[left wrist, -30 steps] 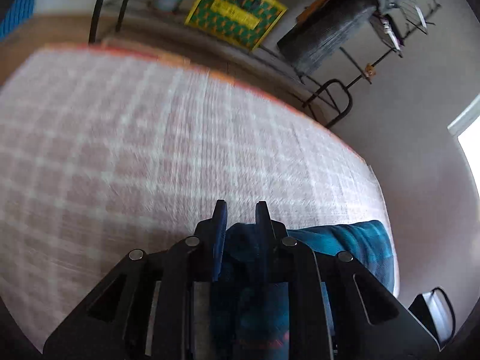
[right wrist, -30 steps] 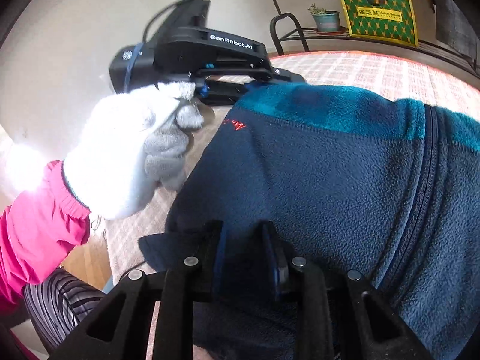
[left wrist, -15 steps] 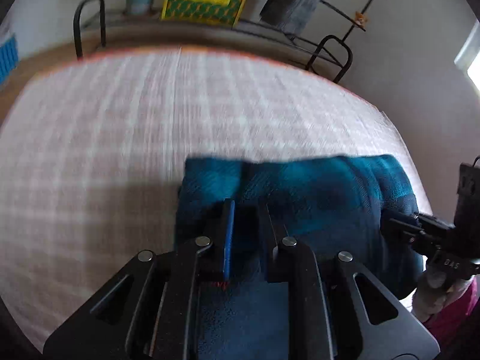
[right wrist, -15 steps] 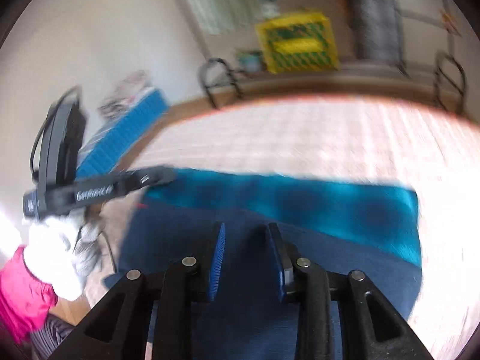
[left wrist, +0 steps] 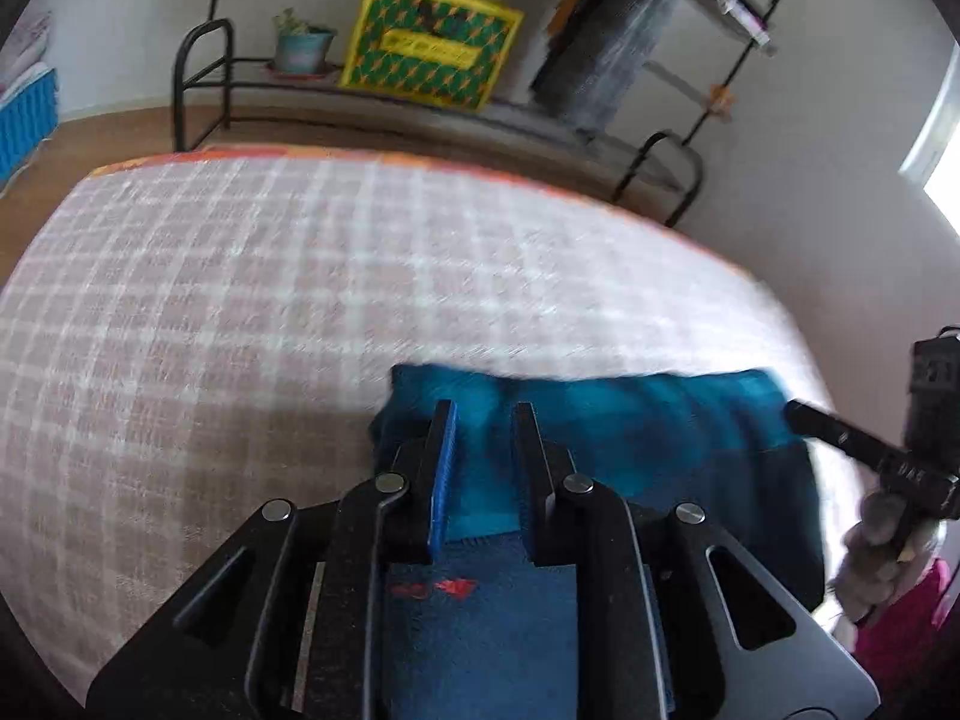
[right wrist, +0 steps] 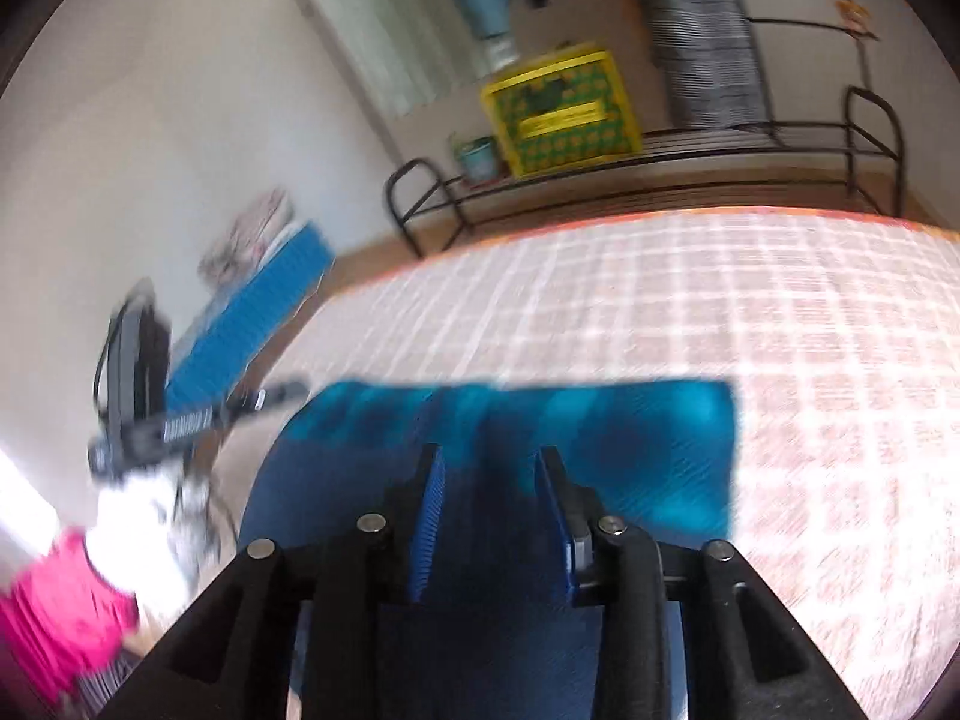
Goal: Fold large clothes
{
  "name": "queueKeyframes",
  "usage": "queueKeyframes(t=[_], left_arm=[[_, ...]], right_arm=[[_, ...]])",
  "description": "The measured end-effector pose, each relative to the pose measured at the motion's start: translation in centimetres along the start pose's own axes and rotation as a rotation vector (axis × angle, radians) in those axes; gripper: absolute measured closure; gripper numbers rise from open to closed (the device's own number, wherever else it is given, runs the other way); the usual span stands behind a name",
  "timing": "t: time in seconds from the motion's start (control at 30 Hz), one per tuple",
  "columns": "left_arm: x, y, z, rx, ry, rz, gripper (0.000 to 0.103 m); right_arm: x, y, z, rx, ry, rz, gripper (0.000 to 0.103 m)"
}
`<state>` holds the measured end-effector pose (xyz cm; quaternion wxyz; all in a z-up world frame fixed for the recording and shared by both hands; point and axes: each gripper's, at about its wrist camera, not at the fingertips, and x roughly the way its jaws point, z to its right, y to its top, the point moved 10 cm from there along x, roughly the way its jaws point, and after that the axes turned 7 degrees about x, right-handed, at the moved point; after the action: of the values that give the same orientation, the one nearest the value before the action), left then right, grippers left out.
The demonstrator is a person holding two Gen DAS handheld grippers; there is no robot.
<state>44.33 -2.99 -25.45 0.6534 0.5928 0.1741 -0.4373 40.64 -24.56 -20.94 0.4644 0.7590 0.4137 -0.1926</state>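
The fleece (left wrist: 630, 438) lies folded on the checked bed (left wrist: 240, 312), its teal band on the far side and the navy part nearer. The left gripper (left wrist: 480, 420) hangs over the fleece's left end, jaws parted, gripping nothing. The right gripper (right wrist: 489, 462) is over the middle of the fleece, jaws also apart and empty. Beyond the bed stands a rack (left wrist: 204, 78) with a yellow crate (left wrist: 429, 42) and a pot (left wrist: 300, 48)
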Motion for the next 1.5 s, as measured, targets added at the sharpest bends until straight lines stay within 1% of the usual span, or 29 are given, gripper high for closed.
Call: queueKeyframes(t=[0.03,0.1,0.13,0.17,0.2,0.27,0.33,0.4,0.43,0.5,0.53,0.6,0.63,0.73,0.77,0.8,0.87,0.9,1.0,1.07,1.13,1.17,1.2,1.23,1.27,1.3,1.33,1.4,1.5], left_arm=[[1.1,-0.4,-0.6,-0.005,0.022,-0.016,0.087],[2.6,-1.5,-1.5,-0.044,0.012,-0.034,0.087],[3.2,-2.0,-1.8,-0.056,-0.001,-0.035,0.086],[3.2,-2.0,-1.8,-0.055,-0.006,-0.033,0.085],[3.0,-1.8,-1.7,-0.048,-0.001,-0.036,0.083],[2.3,-1.2,-1.6,-0.043,0.009,-0.034,0.083],[0.6,-0.5,-1.6,-0.057,0.015,-0.015,0.083],[-1.7,-0.1,-0.9,-0.049,0.002,0.012,0.083],[-2.9,-0.1,-0.3,-0.045,-0.009,0.024,0.083],[-4.9,-0.9,1.3,-0.035,-0.043,0.034,0.083],[-5.6,-1.5,2.0,-0.023,-0.053,0.033,0.083],[-6.6,-3.1,3.1,0.027,-0.039,0.024,0.083],[-6.5,-4.3,3.2,0.046,-0.019,0.001,0.083],[-4.4,-8.0,1.8,0.014,0.005,-0.104,0.083],[-3.7,-9.1,1.4,0.000,-0.012,-0.120,0.078],[-3.6,-9.6,1.2,-0.013,-0.028,-0.114,0.076],[-4.1,-9.7,1.0,-0.058,-0.041,-0.120,0.075],[-4.5,-9.8,1.0,-0.066,-0.042,-0.124,0.075],[-6.0,-10.8,1.2,-0.044,-0.046,-0.132,0.073],[-7.5,-10.5,0.9,-0.072,-0.058,-0.112,0.073],[-9.0,-9.3,0.1,-0.129,-0.103,-0.062,0.069],[-9.8,-8.4,-0.5,-0.177,-0.134,-0.026,0.057],[-10.1,-7.9,-1.1,-0.224,-0.168,-0.010,0.040],[-10.3,-7.4,-1.6,-0.278,-0.212,0.002,0.033],[-10.2,-7.1,-2.0,-0.315,-0.245,0.007,0.027],[-9.9,-6.8,-2.6,-0.385,-0.302,0.013,0.027],[-9.4,-6.6,-3.0,-0.427,-0.341,0.004,0.027],[-7.8,-6.1,-3.2,-0.477,-0.416,-0.043,0.027],[-5.9,-6.1,-3.8,-0.537,-0.467,-0.087,0.027]], right_arm=[[0.4,-0.4,1.6,0.023,-0.035,-0.012,0.073],[1.6,-0.9,4.4,0.097,-0.061,-0.037,0.084],[2.0,-0.9,5.1,0.123,-0.060,-0.041,0.087],[2.3,-1.1,6.1,0.155,-0.052,-0.044,0.095],[2.5,-1.0,6.5,0.174,-0.040,-0.045,0.097],[2.1,-0.9,6.5,0.166,-0.046,-0.049,0.097],[1.0,-0.6,5.8,0.121,-0.078,-0.037,0.093],[-0.7,-0.5,5.0,0.088,-0.092,-0.016,0.079],[-1.3,-0.5,4.4,0.077,-0.089,-0.011,0.077],[-3.4,-1.7,2.8,0.043,-0.052,-0.020,0.077],[-4.2,-2.6,1.8,0.026,-0.047,-0.024,0.077],[-5.6,-4.6,0.9,-0.018,-0.056,-0.041,0.077],[-5.9,-5.7,0.8,-0.035,-0.068,-0.052,0.077],[-5.7,-9.1,1.5,-0.043,-0.098,-0.125,0.077],[-5.2,-10.6,2.3,-0.030,-0.125,-0.156,0.077],[-4.8,-11.5,3.0,-0.019,-0.140,-0.175,0.077],[-4.9,-12.6,3.9,0.025,-0.122,-0.192,0.077],[-5.3,-12.8,4.0,0.027,-0.118,-0.202,0.077],[-6.5,-13.4,4.3,0.017,-0.125,-0.232,0.077],[-8.3,-13.1,4.3,0.004,-0.111,-0.202,0.074],[-10.4,-11.8,3.9,-0.008,-0.090,-0.115,0.073],[-11.2,-11.1,3.9,-0.021,-0.092,-0.070,0.065],[-11.9,-10.1,3.9,-0.045,-0.099,-0.012,0.043],[-12.2,-9.3,4.0,-0.060,-0.100,0.033,0.030],[-12.5,-8.7,4.0,-0.066,-0.094,0.063,0.011],[-12.4,-8.0,4.2,-0.061,-0.087,0.080,0.005],[-11.9,-7.4,4.5,-0.043,-0.076,0.077,0.005],[-11.1,-6.8,5.2,-0.006,-0.063,0.058,0.006],[-8.7,-6.6,6.7,0.086,-0.015,-0.021,0.006]])
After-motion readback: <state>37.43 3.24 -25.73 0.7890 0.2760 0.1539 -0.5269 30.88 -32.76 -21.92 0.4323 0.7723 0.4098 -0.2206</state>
